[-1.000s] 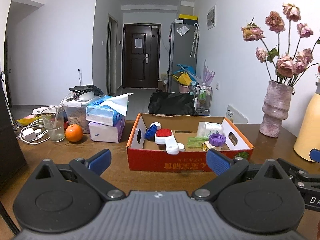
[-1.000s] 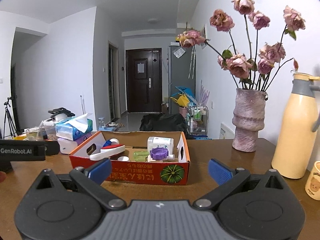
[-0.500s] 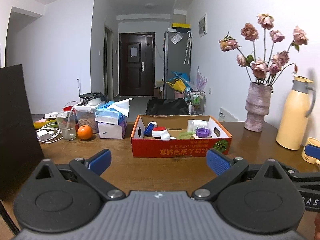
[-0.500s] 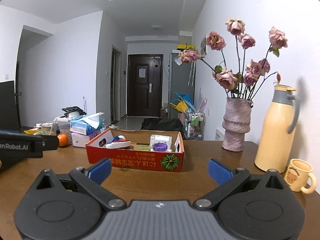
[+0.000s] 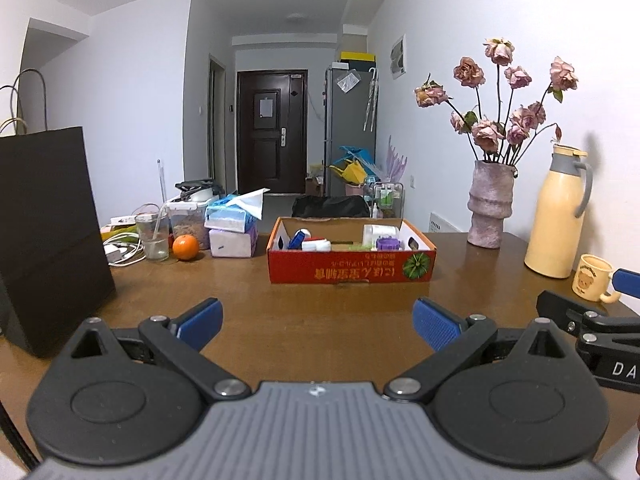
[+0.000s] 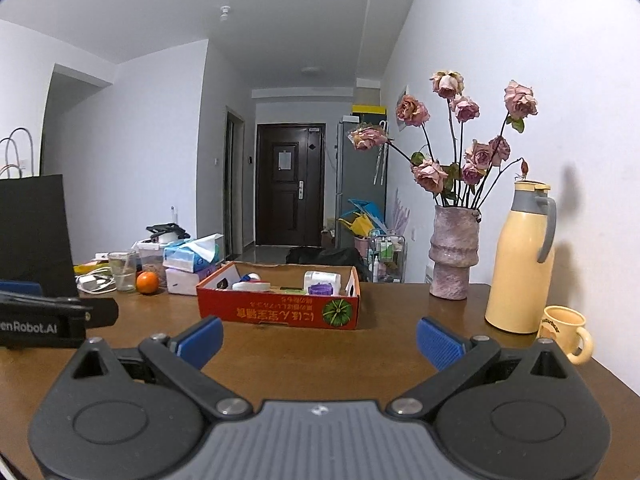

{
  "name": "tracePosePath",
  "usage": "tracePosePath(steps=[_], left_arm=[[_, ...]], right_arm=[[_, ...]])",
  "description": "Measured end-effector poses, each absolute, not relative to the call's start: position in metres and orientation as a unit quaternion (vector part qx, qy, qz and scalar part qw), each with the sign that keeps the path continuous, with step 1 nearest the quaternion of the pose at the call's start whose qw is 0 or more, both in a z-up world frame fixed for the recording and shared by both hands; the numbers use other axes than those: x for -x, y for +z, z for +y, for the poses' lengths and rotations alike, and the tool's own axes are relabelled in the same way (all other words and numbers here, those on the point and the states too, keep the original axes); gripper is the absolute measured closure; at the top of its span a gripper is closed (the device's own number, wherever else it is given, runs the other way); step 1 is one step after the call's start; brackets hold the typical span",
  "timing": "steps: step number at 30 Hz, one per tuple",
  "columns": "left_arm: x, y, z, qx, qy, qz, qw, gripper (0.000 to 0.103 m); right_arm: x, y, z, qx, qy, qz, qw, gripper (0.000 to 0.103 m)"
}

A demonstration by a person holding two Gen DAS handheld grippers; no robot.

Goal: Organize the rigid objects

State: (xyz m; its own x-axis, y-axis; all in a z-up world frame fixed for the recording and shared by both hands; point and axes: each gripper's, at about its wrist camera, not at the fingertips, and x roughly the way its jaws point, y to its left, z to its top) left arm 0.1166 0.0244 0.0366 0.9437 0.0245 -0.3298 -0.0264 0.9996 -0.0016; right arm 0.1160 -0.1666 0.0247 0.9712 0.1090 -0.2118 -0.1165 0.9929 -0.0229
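Both grippers, the left gripper (image 5: 316,322) and the right gripper (image 6: 319,338), hang wide open and hold nothing, well back from the red cardboard box (image 5: 351,266). Small plastic things, like a purple cap (image 5: 387,244), already sit inside the box. The sorting looks finished or paused. Next comes reaching in for one piece.

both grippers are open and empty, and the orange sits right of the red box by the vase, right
Not quite. Both the left gripper and right gripper are open and empty, but the orange sits left of the red box, beside the glass and tissue packs. The vase is on the right. The left wrist view shows this.
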Motion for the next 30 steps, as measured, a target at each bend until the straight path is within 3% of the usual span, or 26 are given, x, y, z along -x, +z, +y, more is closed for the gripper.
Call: tracePosePath(steps=[30], left_arm=[[-0.082,0.033,0.025,0.007,0.013,0.167,0.986,0.0]], right_arm=[[-0.083,0.021,-0.165,0.026,0.059,0.102,0.993,0.0]])
